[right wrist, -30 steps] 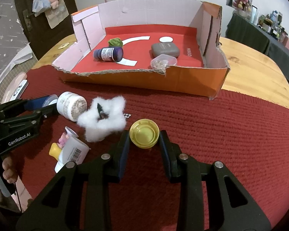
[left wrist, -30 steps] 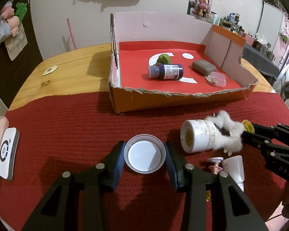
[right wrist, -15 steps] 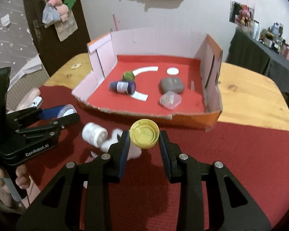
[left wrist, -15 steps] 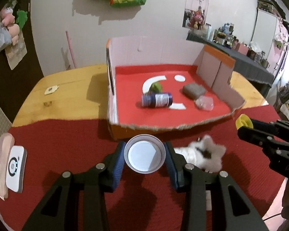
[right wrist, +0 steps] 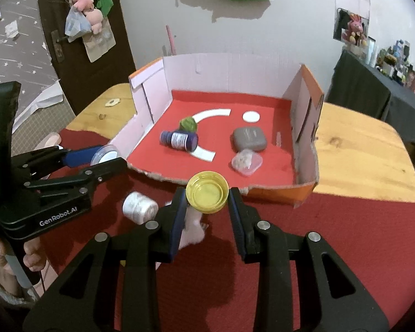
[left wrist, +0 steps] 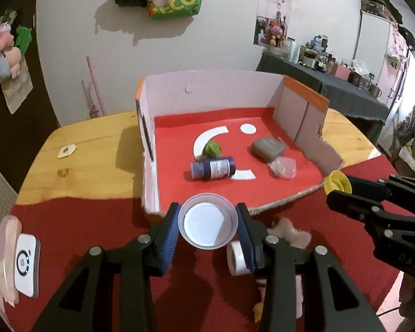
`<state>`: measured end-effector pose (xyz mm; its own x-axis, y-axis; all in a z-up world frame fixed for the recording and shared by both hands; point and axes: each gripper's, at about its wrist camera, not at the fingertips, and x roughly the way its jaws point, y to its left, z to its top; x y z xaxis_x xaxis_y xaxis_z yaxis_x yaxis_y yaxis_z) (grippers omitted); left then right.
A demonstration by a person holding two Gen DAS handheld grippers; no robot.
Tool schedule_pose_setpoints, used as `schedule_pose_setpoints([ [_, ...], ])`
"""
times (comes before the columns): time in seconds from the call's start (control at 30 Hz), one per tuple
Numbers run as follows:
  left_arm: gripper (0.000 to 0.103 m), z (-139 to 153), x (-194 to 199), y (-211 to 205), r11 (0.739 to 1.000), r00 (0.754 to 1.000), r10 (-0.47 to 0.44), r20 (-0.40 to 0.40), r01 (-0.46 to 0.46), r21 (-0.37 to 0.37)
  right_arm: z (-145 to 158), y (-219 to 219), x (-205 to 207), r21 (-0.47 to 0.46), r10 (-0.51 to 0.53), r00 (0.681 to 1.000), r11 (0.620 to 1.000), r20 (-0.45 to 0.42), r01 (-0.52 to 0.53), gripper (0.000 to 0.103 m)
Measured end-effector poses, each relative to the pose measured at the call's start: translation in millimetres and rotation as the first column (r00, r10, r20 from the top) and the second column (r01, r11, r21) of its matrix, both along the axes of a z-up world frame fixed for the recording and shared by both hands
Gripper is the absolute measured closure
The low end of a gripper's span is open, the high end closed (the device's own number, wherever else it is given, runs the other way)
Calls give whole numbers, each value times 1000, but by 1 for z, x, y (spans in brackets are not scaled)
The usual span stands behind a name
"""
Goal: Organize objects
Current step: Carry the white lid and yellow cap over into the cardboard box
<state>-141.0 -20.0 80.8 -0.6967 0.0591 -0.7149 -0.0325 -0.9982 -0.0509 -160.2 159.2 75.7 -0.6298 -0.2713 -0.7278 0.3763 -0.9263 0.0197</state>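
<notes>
Left gripper (left wrist: 208,224) pinches clear lid (left wrist: 208,224) by its rim, held above the red cloth (left wrist: 77,227). Right gripper (right wrist: 207,193) pinches yellow cap (right wrist: 207,193) likewise. Both face the cardboard box (left wrist: 207,91), likely for dropping in.

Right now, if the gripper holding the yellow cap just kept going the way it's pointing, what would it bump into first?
Probably the torn front edge of the cardboard box, just beyond the yellow cap in the right gripper. Depth is hard to judge; it might clear the edge and land on the red floor inside.
</notes>
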Motion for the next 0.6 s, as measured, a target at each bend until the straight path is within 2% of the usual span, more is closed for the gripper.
schedule_pose_setpoints([
  [0.47, 61, -3, -24, 0, 1000, 999, -18, 41, 17, 25, 0, 0, -21, -12, 23, 999, 1000, 38, -23, 73],
  [0.6, 61, -4, -32, -1, 999, 997, -32, 64, 30, 38, 1, 1, -32, -32, 40, 997, 999, 72, -38, 73],
])
